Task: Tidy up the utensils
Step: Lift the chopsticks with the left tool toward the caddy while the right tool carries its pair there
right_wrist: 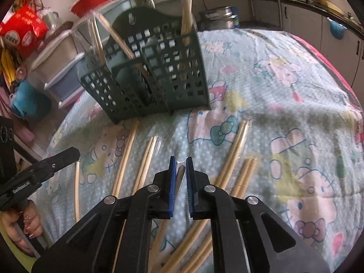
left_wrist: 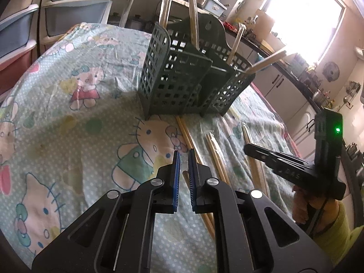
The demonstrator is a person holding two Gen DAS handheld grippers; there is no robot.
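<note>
A dark green lattice utensil caddy stands on the cartoon-print tablecloth, with several wrapped chopstick pairs upright in it. More chopstick pairs lie loose on the cloth in front of it. My left gripper hovers over the leftmost loose pairs, shut with nothing between its blue pads; it shows at the left edge of the right wrist view. My right gripper is shut on a slim plastic-wrapped stick among the loose pairs.
Plastic drawer units stand beyond the table's far left edge, beside a blue bucket and a red bag. Kitchen cabinets and a cluttered counter run along the right. A hand holds the left gripper.
</note>
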